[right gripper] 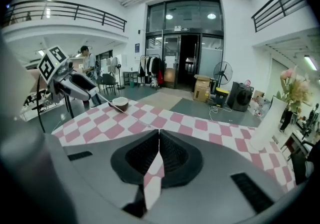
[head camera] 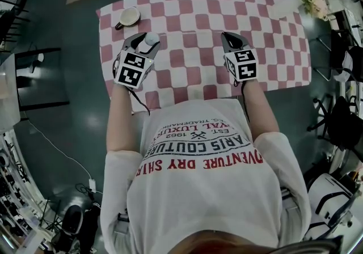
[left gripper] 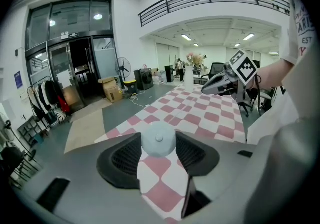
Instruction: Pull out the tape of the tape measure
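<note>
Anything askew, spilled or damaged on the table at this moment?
Nothing stands out. The checked cloth lies flat, the cup and the flower vase stand upright, and the tape measure sits squarely between the pads of the left gripper.

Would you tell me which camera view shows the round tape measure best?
The left gripper view: the tape measure is close and centred, gripped by the left gripper. The head view shows it small at the jaw tips. The right gripper view doesn't show it clearly.

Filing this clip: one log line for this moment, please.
left gripper: shut on tape measure | right gripper: shut, empty | pull: not begun
</note>
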